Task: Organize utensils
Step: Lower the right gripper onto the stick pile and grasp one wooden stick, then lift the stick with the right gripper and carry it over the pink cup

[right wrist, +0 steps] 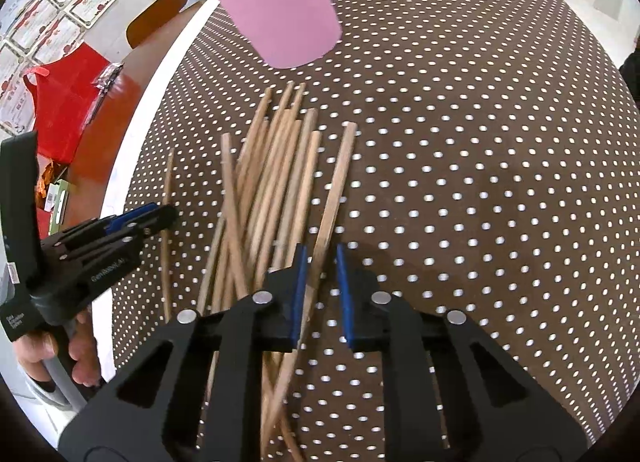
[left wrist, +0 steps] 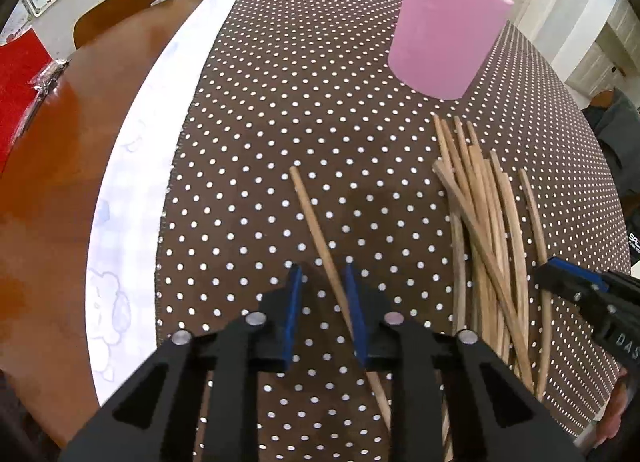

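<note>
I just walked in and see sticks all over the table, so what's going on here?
A person is sorting wooden chopsticks with two handheld grippers. The left gripper straddles a lone chopstick, and the right gripper straddles one chopstick at the edge of the pile. Neither visibly pinches yet. The pink cup stands upright beyond them on the dotted cloth.

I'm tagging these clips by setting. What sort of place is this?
Probably a home dining room: a round wooden table under a polka-dot tablecloth, loose wooden chopsticks beside a pink cup, and framed certificates on the wall.
</note>
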`<control>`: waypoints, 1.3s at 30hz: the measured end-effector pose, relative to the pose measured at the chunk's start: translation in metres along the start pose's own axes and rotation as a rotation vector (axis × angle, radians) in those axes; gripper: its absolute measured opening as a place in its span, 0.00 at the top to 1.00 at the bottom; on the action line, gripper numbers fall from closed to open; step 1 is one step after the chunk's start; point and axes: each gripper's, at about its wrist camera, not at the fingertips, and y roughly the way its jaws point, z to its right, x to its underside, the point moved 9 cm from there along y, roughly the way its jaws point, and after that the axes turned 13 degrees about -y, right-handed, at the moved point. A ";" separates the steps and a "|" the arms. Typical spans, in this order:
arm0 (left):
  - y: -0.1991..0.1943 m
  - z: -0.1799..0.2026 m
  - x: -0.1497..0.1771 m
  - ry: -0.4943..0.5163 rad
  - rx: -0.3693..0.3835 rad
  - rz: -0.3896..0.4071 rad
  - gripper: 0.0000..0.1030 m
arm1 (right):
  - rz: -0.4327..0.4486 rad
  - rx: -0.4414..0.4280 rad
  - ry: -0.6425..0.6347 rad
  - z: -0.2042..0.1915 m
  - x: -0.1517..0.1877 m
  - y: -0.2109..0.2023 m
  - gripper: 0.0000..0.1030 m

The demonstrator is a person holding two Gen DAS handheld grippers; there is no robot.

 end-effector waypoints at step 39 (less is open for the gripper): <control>-0.193 0.069 -0.086 -0.024 0.566 0.693 0.95 | 0.588 0.120 -0.216 -0.016 -0.074 -0.163 0.94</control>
